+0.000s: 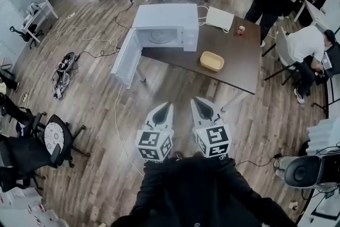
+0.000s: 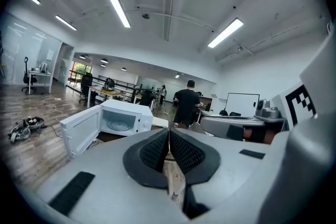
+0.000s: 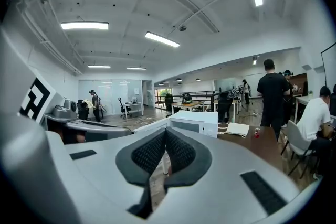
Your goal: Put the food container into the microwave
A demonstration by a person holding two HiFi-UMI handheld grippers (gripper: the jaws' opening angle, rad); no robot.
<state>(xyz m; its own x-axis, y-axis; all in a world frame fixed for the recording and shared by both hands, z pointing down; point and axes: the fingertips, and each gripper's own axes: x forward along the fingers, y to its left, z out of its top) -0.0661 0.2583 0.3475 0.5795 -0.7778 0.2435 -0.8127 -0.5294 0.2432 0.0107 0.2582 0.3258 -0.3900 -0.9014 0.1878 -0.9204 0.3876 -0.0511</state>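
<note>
Left gripper [image 1: 163, 110], right gripper [image 1: 201, 104]: jaws of both pressed together, nothing held. Both are carried close to the body, well short of the desk [image 1: 240, 65]; approach apparently not begun. Food container [image 1: 212, 61] sits on the desk, right of the microwave [image 1: 164, 21]. Door [image 1: 126, 58] stands open, presumably for loading.
</note>
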